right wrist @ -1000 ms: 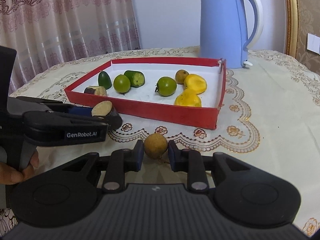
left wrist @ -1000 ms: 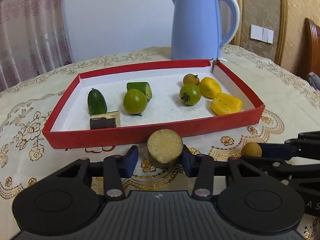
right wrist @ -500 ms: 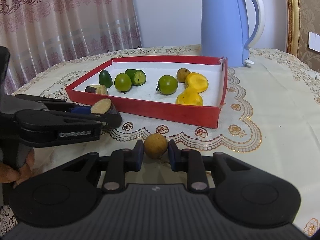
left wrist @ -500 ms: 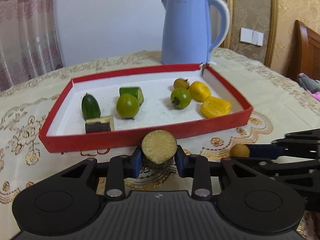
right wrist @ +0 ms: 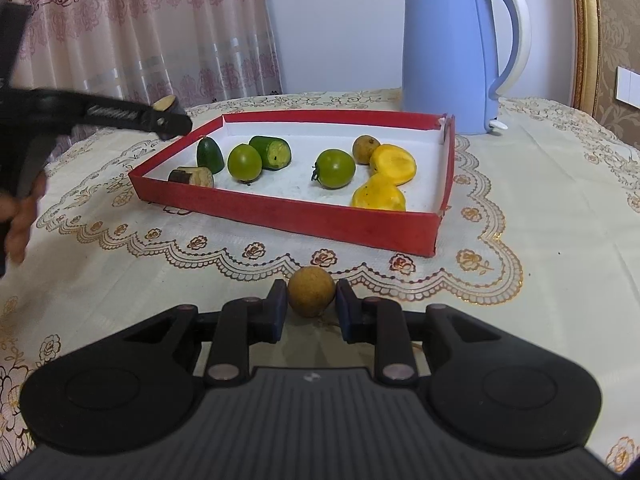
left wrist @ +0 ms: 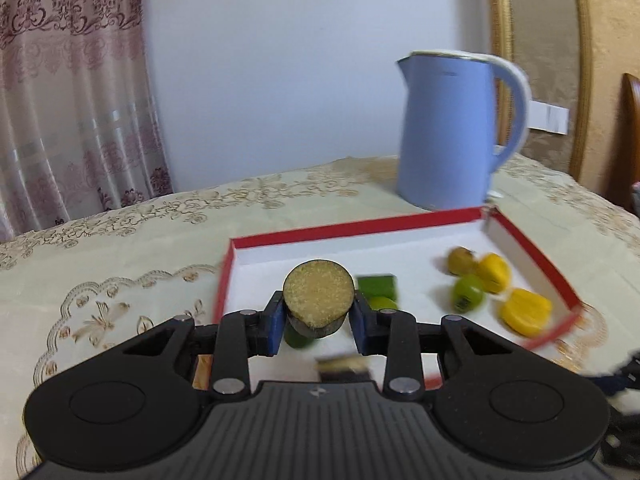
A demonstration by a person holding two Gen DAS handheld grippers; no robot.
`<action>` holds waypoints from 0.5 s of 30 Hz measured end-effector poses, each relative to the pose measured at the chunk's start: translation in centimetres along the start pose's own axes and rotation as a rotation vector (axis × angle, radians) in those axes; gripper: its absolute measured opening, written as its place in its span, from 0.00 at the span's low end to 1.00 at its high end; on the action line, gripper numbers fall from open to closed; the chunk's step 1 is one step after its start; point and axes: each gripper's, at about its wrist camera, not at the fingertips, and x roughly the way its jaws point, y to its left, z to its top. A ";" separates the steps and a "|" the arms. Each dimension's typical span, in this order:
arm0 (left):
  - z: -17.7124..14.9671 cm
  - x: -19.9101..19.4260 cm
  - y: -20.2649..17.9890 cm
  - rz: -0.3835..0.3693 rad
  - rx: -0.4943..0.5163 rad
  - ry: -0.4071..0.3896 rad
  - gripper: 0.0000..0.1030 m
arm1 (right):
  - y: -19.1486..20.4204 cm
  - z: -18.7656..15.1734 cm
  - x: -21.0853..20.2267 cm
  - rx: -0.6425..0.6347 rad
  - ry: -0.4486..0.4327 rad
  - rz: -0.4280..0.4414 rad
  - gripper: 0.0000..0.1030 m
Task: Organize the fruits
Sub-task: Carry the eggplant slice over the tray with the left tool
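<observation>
Fruits mostly sit in the red tray point(right wrist: 288, 216) already: green tomatoes, cucumber chunks, yellow pieces, a brown round one. Two are still out. My left gripper point(left wrist: 318, 316) has its fingers clamped on a dark-skinned cut chunk point(left wrist: 319, 298), pale cut face toward the camera, lifted clear of the tabletop point(right wrist: 540, 240) and up over the tray's left end. Left view is motion-blurred, so I can't tell exact clearance above the tray wall. My right gripper point(right wrist: 311, 310) is nearly closed around the small brown fruit point(right wrist: 311, 290), which looks to be resting on the tabletop just in front of the tray.

Risks: the chunk is held low on its round sides, so it could rotate or slip out if I swing fast. Dropping it from height could knock the green pieces below it. The brown fruit is round and may squirt from the fingers on lift. Right fingers could catch the near tray wall and shove the tray toward the blue kettle point(right wrist: 460, 52).
</observation>
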 end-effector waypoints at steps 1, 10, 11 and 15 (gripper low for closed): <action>0.4 0.7 0.2 0.007 0.003 0.003 0.32 | 0.0 0.0 0.0 -0.002 0.000 -0.002 0.24; 3.0 6.6 1.0 -0.027 -0.029 0.066 0.32 | 0.0 0.0 0.0 0.000 0.001 -0.002 0.24; 2.9 7.2 1.0 -0.028 -0.032 0.076 0.32 | 0.1 0.0 0.0 0.000 0.001 -0.002 0.24; 2.1 9.1 1.1 -0.032 -0.044 0.112 0.32 | 0.1 0.0 0.0 -0.005 0.002 -0.004 0.24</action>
